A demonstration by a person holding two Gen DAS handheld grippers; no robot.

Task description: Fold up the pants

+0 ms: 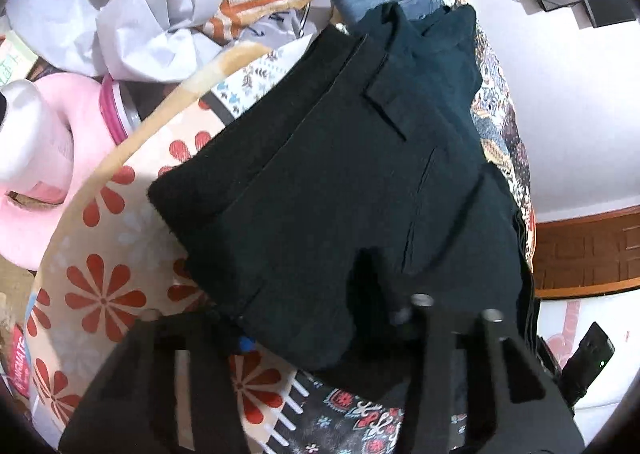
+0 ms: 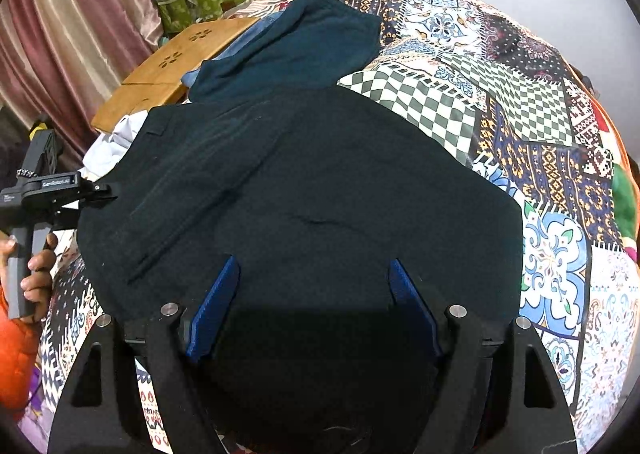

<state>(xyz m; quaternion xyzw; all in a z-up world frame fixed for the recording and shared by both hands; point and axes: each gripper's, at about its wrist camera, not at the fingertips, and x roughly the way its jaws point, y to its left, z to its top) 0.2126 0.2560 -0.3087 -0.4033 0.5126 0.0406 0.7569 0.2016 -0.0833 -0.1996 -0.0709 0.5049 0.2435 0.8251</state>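
Black pants [image 2: 304,189] lie folded on the patterned bedspread [image 2: 520,125]; they also show in the left wrist view [image 1: 328,181]. My right gripper [image 2: 312,274] is open, its blue pads [image 2: 216,302] spread wide above the near part of the pants, touching nothing. My left gripper [image 2: 100,189] sits at the pants' left edge in the right wrist view; its jaws look close together at the cloth edge. In the left wrist view its fingers [image 1: 424,318] are dark against the black cloth and blurred.
A dark teal garment [image 2: 312,45] and blue jeans [image 2: 240,41] lie beyond the pants. A wooden lap table [image 2: 168,65] stands at the back left. White cloth [image 1: 160,21], a pink object [image 1: 52,141] and a flowered sheet [image 1: 108,254] lie to the left.
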